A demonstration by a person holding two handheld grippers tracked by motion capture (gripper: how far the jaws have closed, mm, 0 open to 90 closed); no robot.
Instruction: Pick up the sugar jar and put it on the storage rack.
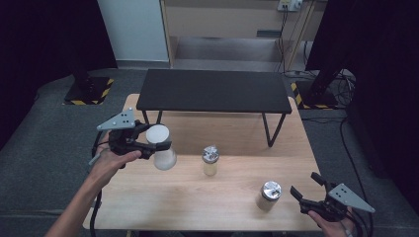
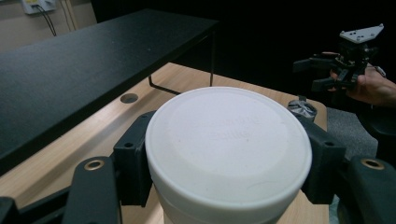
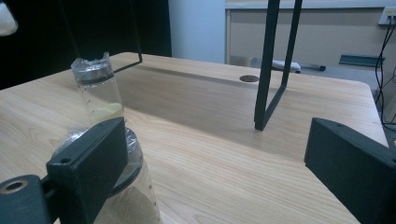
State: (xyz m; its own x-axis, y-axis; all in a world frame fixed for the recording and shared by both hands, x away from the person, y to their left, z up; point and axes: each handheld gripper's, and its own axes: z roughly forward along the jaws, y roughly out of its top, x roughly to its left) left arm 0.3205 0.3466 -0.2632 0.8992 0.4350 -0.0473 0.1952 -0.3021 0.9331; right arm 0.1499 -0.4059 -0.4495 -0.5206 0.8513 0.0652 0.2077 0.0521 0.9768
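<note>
1. L gripper (image 1: pixel 159 146) clamped on white jar (image 1: pixel 161 146), lifted over table (image 1: pixel 207 197) left side, axis tilted.
2. R gripper (image 1: pixel 307 187) wide open, empty, nr front-right edge.
3. Black shelf (image 1: pixel 213 90) just beyond jar, nearer L hand.

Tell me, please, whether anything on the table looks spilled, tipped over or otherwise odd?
Nothing looks spilled or damaged. The two small jars stand upright on the table. Only the white-lidded jar is off the surface, tilted in the left gripper, which is shut on it.
</note>
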